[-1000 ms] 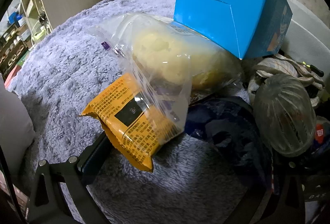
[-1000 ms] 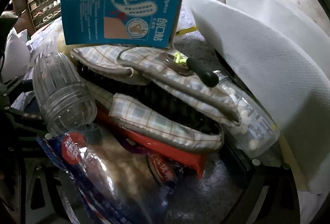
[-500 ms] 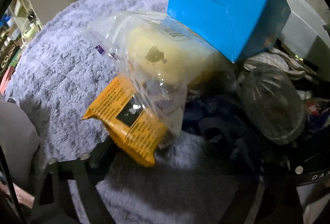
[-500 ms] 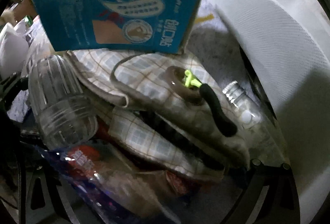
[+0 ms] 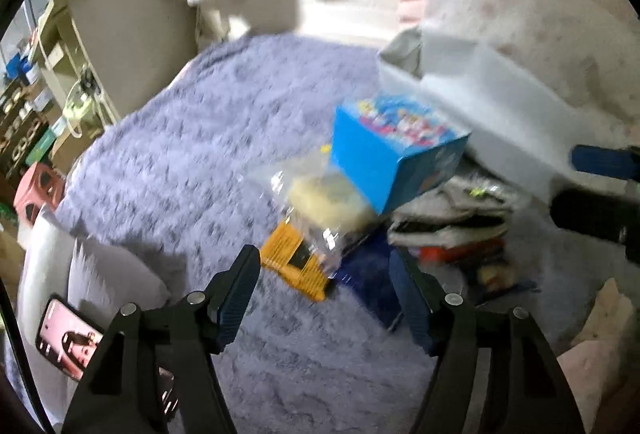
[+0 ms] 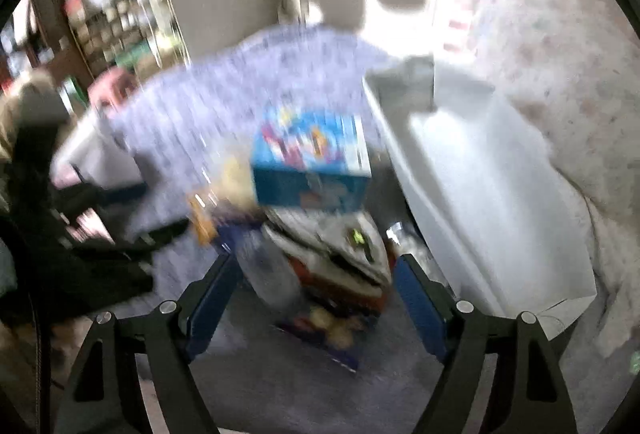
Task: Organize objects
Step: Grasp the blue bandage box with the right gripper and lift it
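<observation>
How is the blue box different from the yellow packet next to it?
The blue box is a stiff cardboard carton perched tilted on top of the pile; the yellow packet is a soft, flat pouch lying low on the purple blanket. The blue box looks bigger. The yellow packet is partly covered by a clear bag. Both sit in the same heap.

You will find no readable text: print on the blue cardboard box [image 5: 394, 158] and the orange foil packet [image 5: 294, 260] is blurred beyond reading in both views.

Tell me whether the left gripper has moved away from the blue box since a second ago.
Yes. The left gripper has pulled up and back: the blue box now looks smaller and farther.
</observation>
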`<state>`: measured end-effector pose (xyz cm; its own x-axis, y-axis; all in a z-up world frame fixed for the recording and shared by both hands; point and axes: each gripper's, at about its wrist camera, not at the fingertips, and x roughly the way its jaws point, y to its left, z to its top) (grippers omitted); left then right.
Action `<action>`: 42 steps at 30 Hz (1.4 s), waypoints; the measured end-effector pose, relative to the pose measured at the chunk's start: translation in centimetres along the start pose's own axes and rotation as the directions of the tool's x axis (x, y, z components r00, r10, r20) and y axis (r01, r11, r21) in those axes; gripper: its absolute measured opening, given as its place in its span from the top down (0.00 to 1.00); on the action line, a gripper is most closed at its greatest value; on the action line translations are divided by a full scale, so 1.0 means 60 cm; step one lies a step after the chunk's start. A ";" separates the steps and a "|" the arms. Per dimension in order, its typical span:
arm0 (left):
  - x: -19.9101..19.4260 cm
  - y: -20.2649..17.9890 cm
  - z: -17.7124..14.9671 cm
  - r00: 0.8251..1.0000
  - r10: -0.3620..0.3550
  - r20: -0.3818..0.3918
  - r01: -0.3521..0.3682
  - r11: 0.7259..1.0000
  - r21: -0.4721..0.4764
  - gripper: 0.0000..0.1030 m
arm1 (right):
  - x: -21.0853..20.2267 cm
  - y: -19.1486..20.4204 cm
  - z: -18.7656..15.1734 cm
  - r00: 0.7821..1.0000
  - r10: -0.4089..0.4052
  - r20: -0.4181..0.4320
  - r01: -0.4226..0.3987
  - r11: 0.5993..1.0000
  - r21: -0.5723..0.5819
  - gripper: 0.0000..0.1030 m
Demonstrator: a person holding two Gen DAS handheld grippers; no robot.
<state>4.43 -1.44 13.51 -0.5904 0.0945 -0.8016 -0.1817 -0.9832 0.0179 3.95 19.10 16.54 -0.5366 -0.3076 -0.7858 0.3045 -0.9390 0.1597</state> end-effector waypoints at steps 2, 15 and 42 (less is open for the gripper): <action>0.008 0.001 0.005 0.999 -0.044 0.014 0.044 0.999 -0.015 0.34 | 0.020 -0.011 0.043 0.997 0.078 0.013 -0.078 0.994 0.075 0.19; 0.036 0.005 0.008 0.993 -0.118 0.021 0.120 0.985 -0.124 0.34 | 0.112 -0.017 0.084 0.990 0.143 -0.001 -0.138 0.960 0.244 0.19; 0.075 -0.011 0.030 0.930 -0.256 0.264 0.296 0.947 -0.124 0.34 | 0.143 -0.101 0.066 0.931 0.220 0.292 -0.303 0.910 0.283 0.18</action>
<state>0.47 -0.05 10.98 -0.7102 0.3805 -0.5923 -0.2489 -0.9227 -0.2943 -5.63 21.51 11.21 -0.6623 -0.5374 -0.5221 0.2174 -0.8047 0.5524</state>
